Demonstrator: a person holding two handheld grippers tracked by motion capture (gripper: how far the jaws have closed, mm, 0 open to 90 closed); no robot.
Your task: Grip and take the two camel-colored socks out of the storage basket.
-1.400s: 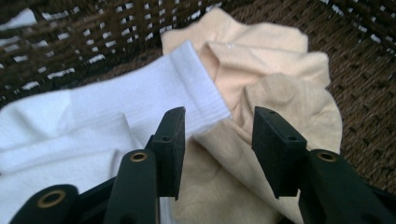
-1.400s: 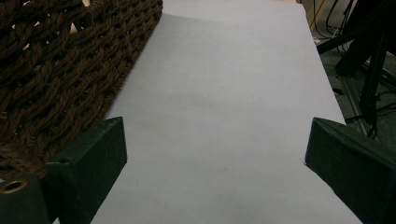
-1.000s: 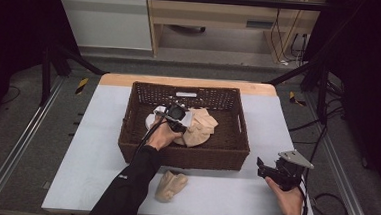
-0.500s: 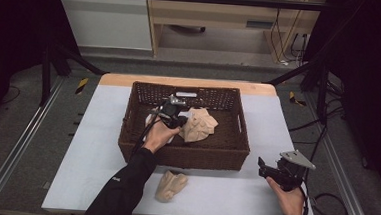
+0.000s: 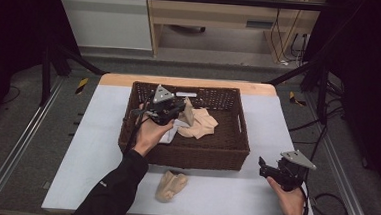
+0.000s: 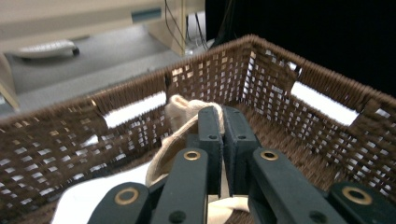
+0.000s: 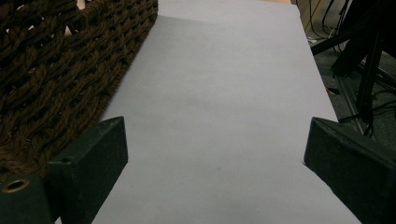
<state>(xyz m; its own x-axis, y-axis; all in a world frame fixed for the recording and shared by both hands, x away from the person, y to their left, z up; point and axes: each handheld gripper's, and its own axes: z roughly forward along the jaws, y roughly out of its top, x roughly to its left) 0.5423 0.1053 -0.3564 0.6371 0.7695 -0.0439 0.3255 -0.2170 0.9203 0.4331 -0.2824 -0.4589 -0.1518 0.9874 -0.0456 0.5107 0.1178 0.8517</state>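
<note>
Spanning the bench [image 5: 101, 147], a wicker basket [image 5: 236, 150] sits toward its far edge. Left claw [image 6: 223, 140] — clenched on a beige cloth [image 5: 200, 123] raised inside the basket; another beige piece [image 5: 171, 185] lies near the front edge, apparently left. Right claw [image 5: 265, 168] — released, idle at the front right corner.

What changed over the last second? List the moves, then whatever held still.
The left gripper, jaws shut on a beige cloth, rose inside the basket and drew that cloth up into a peak; a second ago it sat lower over the pile. The right gripper, jaws open, stayed over the table right of the basket. The cloth piece in front of the basket and the basket itself did not move.
</note>
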